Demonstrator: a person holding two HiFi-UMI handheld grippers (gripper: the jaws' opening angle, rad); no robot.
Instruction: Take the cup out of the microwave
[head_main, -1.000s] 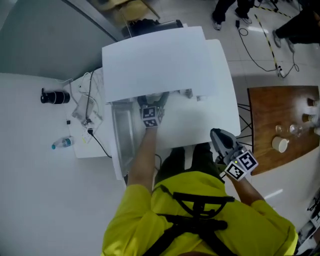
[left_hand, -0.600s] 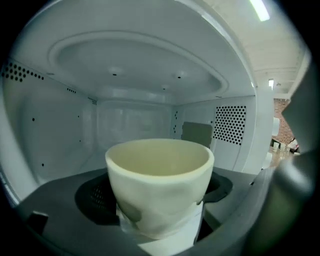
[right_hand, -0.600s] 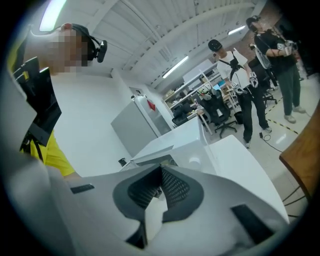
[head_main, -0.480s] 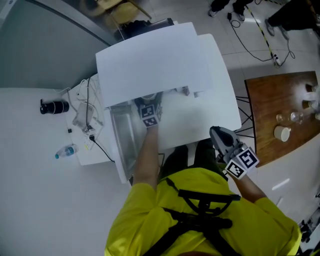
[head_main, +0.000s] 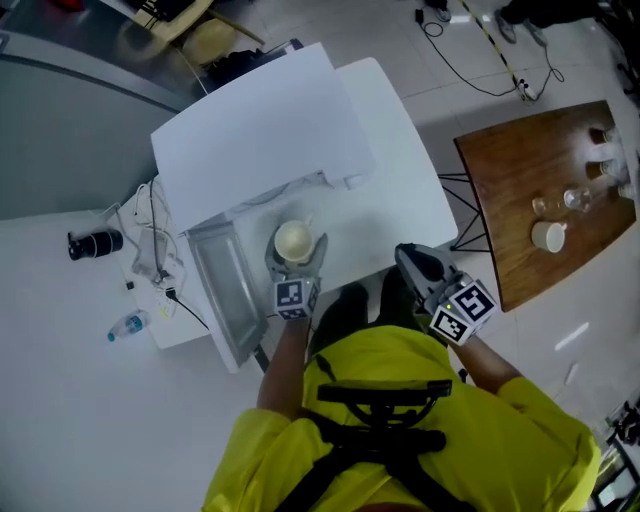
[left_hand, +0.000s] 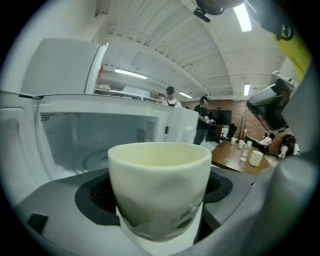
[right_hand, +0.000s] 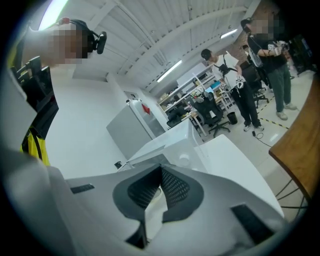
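A cream cup (head_main: 293, 240) sits between the jaws of my left gripper (head_main: 296, 246), which is shut on its sides; the jaws have just been closing on it. In the left gripper view the cup (left_hand: 160, 185) fills the middle, held upright. Behind it lies the open white microwave (left_hand: 75, 130) with its bare turntable (left_hand: 97, 160). From above, the cup hangs over the white table in front of the microwave (head_main: 250, 130), whose door (head_main: 225, 290) stands open to the left. My right gripper (head_main: 418, 268) is shut and empty at the table's near edge; its pads (right_hand: 172, 187) meet.
A wooden table (head_main: 520, 170) to the right carries a white cup (head_main: 547, 236) and some glasses. Left of the microwave lie cables (head_main: 150, 245), a black cylinder (head_main: 93, 243) and a water bottle (head_main: 128, 326). People stand in the background of both gripper views.
My left gripper has come back out of the microwave toward me with the cup between its jaws. The right gripper has barely shifted.
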